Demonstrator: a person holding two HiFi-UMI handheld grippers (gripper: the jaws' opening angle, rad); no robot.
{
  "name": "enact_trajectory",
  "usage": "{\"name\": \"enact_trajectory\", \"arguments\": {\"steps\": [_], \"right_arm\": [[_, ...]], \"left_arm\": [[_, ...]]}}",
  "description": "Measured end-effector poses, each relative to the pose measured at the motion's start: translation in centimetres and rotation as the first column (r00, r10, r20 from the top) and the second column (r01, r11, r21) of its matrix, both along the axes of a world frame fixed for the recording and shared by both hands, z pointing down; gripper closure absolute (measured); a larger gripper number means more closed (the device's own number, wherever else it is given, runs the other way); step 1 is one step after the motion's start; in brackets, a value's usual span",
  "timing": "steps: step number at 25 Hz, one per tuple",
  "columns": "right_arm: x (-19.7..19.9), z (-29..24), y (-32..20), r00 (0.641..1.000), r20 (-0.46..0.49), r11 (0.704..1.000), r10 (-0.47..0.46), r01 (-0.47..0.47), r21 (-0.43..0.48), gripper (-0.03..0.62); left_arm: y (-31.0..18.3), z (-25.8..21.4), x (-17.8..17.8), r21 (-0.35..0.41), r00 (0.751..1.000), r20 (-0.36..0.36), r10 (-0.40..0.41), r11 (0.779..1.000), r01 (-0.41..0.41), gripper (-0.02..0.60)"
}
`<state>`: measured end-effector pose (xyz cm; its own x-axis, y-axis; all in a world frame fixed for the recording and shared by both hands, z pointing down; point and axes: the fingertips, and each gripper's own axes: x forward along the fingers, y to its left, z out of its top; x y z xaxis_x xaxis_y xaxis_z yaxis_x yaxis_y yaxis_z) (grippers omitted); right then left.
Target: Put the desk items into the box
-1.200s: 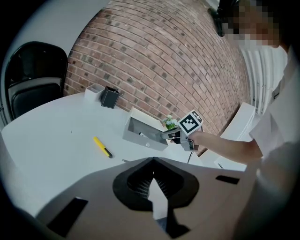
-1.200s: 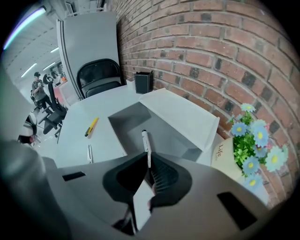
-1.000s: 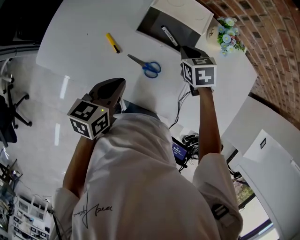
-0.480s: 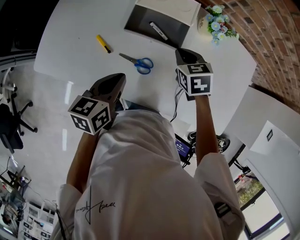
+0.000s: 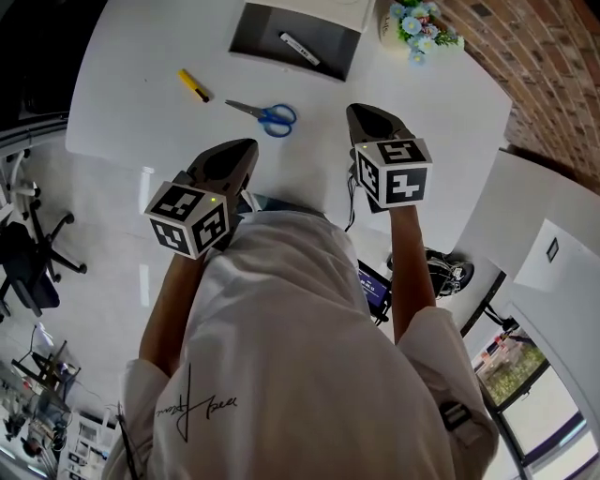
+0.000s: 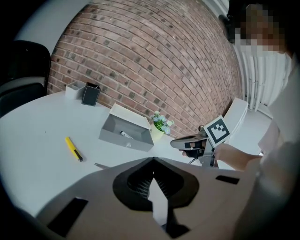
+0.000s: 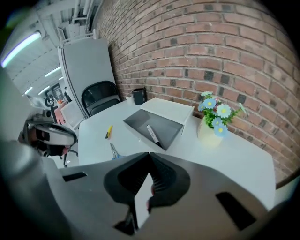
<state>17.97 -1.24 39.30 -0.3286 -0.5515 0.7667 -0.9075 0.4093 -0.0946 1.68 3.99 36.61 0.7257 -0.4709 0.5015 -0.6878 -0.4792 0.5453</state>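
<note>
Two items are left out on the surface (image 5: 141,56): a pair of scissors (image 5: 265,114) with blue handles, nearest the person, and a yellow cutter (image 5: 195,85) farther off to the left. One marker (image 5: 300,49) is already lying in the open grey box (image 5: 258,28) at the far side. Both tools are held above the near edge, well apart from every item. The left tool (image 6: 152,160) is seen with its jaws together and nothing between them. The jaws of the right tool (image 7: 149,155) have just been closing and are likewise brought together on nothing.

Several slips can be foreseen. If either tool is lowered onto an item before its jaws are parted, the item would only be pushed across the smooth surface. The scissors lie flat and thin, so they could be pinched at one blade or one loop and swing or drop out on the way to the box. The cutter is slim and could be rolled or skidded away by a glancing touch. Whether its blade is drawn in cannot be told at this size, so some care is owed there. A pot of flowers (image 5: 419,21) stands just beside the box's right end and could be knocked over by a wide sweep of the right tool. Anything dropped from too high could bounce off the box wall or strike the marker.
</note>
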Motion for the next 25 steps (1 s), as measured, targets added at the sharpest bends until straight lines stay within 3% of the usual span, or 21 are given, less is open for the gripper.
{"name": "enact_trajectory", "arguments": {"steps": [8,12,25], "right_arm": [[-0.1,-1.2,2.9,0.994,0.099,0.998,0.052,-0.05,-0.023,0.568],[-0.1,-2.0,4.3,0.993,0.112,0.999,0.039,-0.037,-0.015,0.568],[0.0,-3.1,8.6,0.99,0.141,1.0,0.009,-0.009,-0.002,0.568]], "left_arm": [[0.6,0.0,0.3,0.008,1.0,0.015,0.026,1.0,-0.026,0.577],[1.6,0.4,1.0,0.011,0.996,0.056,0.071,0.997,-0.072,0.577],[3.8,-0.3,3.6,0.033,0.987,0.059,0.15,0.988,-0.152,0.577]]}}
